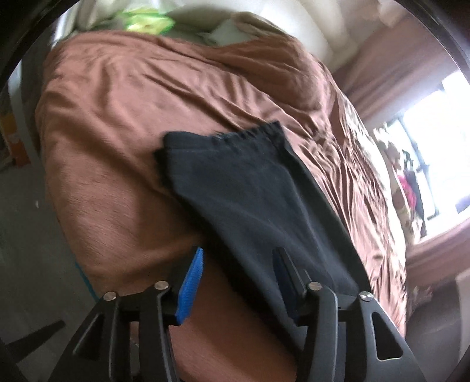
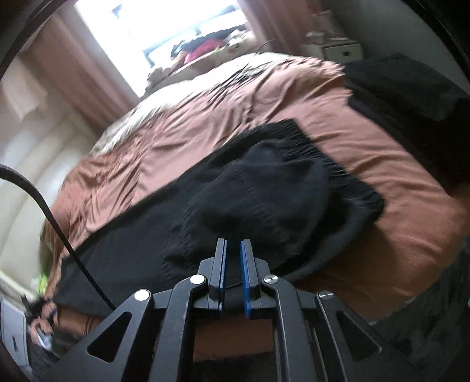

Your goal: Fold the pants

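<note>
Black pants [image 1: 252,188] lie on a brown bedspread [image 1: 117,117]. In the left wrist view their leg hems point away and the fabric runs back toward my left gripper [image 1: 239,257], which is open, with its right finger over the cloth. In the right wrist view the pants [image 2: 264,188] show their waistband end, bunched up, with the elastic waistband at the right. My right gripper [image 2: 233,249] has its blue pads nearly together, pinching a fold of the pants at the near edge.
Another dark garment pile [image 2: 396,88] lies at the bed's far right corner. A window [image 2: 164,26] with curtains is behind the bed. Pillows [image 1: 235,32] sit at the head. A black cable [image 2: 58,226] hangs at left. Grey floor [image 1: 26,264] borders the bed.
</note>
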The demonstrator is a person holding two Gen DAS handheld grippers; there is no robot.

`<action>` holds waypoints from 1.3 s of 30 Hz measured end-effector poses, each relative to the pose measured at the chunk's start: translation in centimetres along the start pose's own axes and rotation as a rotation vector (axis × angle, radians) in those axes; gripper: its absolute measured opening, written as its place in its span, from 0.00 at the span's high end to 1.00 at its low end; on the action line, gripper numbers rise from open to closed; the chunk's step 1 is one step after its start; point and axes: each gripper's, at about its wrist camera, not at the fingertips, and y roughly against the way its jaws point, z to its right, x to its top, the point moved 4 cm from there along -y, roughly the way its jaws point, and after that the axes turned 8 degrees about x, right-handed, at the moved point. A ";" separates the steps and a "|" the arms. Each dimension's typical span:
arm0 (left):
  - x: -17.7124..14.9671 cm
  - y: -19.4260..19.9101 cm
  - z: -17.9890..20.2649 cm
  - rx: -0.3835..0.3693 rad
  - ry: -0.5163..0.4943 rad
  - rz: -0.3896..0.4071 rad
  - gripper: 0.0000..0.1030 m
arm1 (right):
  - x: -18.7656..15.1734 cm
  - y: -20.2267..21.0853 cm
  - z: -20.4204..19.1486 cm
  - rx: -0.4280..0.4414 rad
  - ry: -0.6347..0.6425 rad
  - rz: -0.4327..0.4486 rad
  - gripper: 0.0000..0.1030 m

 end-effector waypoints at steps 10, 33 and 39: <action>-3.6 -0.3 6.3 0.063 -0.241 -0.001 0.34 | -1.2 -6.9 -6.6 0.031 0.145 -0.152 0.94; -7.2 -0.7 7.9 0.086 -0.347 0.014 0.28 | -1.8 -19.2 -19.1 0.192 0.590 -0.245 0.39; -7.0 -0.1 7.4 0.068 -0.337 0.049 0.27 | -1.5 -22.3 -22.0 0.247 0.687 -0.256 0.39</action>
